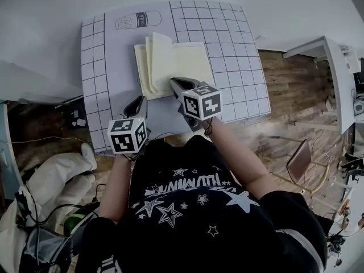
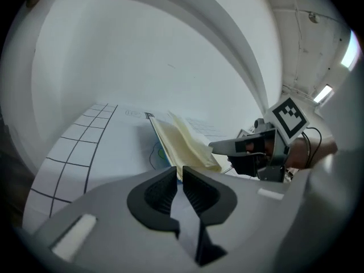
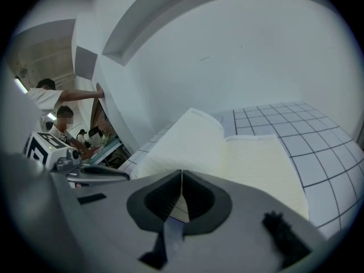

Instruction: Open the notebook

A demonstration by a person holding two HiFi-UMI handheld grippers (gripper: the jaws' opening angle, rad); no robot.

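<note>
Notebook (image 1: 190, 61) lies open on the gridded mat (image 1: 239, 50) on the worktop (image 1: 45, 21), with several leaves (image 1: 159, 53) standing near the spine. Right gripper (image 1: 173, 83) is at the notebook's near edge, jaws together and empty. Left gripper (image 1: 138, 102) is just beside the near left corner, jaws a narrow slit apart and empty.

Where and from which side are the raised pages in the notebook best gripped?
Grip the raised pages by their free edge, at the corner nearest the person, coming in from the near side of the notebook. They stand fanned off the spine, leaning left, so that edge hangs clear of the flat right-hand page, probably letting the jaws close on it.
</note>
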